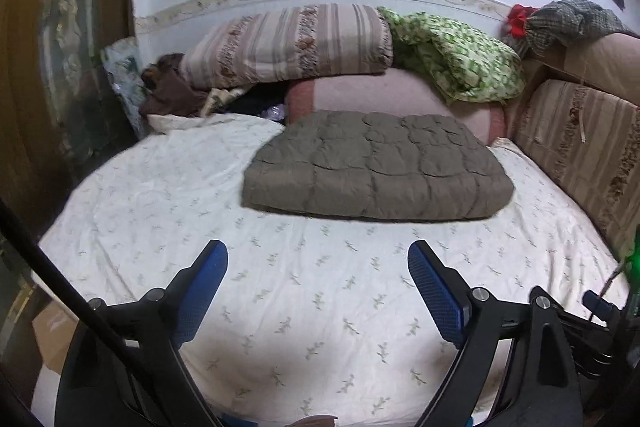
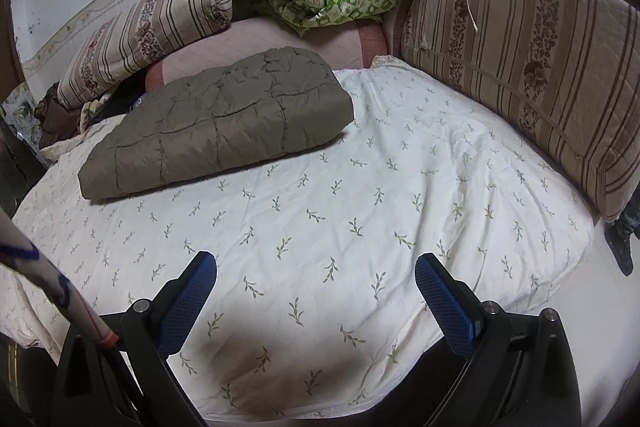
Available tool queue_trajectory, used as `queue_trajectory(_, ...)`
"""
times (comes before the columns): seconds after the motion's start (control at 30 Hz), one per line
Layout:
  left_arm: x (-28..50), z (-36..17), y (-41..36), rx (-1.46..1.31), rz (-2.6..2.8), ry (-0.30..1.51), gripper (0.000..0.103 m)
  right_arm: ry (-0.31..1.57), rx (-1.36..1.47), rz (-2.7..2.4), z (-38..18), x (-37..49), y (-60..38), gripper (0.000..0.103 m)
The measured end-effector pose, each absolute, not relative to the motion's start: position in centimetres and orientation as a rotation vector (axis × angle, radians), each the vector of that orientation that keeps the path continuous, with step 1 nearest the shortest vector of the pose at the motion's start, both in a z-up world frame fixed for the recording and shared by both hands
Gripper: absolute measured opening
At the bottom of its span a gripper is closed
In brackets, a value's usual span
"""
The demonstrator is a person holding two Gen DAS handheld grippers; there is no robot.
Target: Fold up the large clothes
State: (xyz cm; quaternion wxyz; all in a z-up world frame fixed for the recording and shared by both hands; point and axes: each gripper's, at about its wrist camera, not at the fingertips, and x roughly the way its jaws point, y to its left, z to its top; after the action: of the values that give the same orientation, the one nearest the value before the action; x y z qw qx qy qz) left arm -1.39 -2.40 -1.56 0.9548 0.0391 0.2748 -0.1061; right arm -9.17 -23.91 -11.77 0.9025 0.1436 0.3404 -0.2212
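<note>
The grey-brown quilted garment (image 1: 376, 167) lies folded into a thick rectangular bundle on the far half of the bed (image 1: 280, 287), its back edge against the pink bolster (image 1: 400, 95). From my left-hand view its long axis runs across, side to side, and its near folded edge faces me squarely. From my right-hand view the same bundle (image 2: 216, 123) sits up and to the left, its long axis slanting from lower left to upper right, one short end nearest me.

My left gripper (image 1: 318, 267) points almost straight at the middle of the bundle's near edge, with a strip of bare leaf-print sheet between. Its fingers (image 1: 208, 279) stand wide apart, and nothing is between them. My right gripper (image 2: 316, 283) has its fingers (image 2: 444, 299) equally wide and empty, aimed at open sheet to the right of the bundle. I judge the left hand to be better lined up and the nearer of the two; the right would have to travel leftward and forward to reach the bundle's right-hand end.

The bundle looks compact and even, so I judge the folding largely done. Any further move turns on the near long edge.

Beyond it, a striped quilt (image 1: 288, 43) and a green patterned blanket (image 1: 460, 63) are stacked along the wall, and a striped cushion (image 2: 520, 67) stands along the right side, well apart from the bundle.
</note>
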Motion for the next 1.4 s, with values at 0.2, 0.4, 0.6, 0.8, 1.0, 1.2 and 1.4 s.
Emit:
queue_trajectory(0.2,-0.7,-2.4,-4.4,0.124,-0.24,0.583,0.091,0.7,0.229,-0.498,-11.3,-9.9,-23.3,0.101)
queue_trajectory(0.4,-1.0,-3.1,-4.9,0.165,-0.263,0.573,0.091,0.734,0.253,-0.512,-12.2,-9.5,-23.7,0.101)
queue_trajectory(0.6,-0.2,-3.5,-4.0,0.145,-0.235,0.591,0.091,0.759,0.201,-0.476,-12.9,-8.1,-22.2,0.101)
queue_trajectory(0.8,-0.2,-3.6,-4.3,0.149,-0.248,0.598,0.091,0.755,0.184,-0.475,-13.0,-8.0,-22.0,0.101)
queue_trajectory(1.0,-0.6,-3.4,-4.3,0.163,-0.241,0.596,0.091,0.758,0.22,-0.489,-13.1,-8.3,-22.6,0.101)
queue_trajectory(1.2,-0.7,-3.6,-2.8,0.176,-0.147,0.617,0.091,0.757,0.226,-0.459,-13.3,-8.1,-22.0,0.101)
queue_trajectory(1.4,-0.1,-4.9,-1.8,0.187,-0.079,0.692,0.091,0.764,0.207,-0.422,-13.5,-7.8,-20.9,0.101)
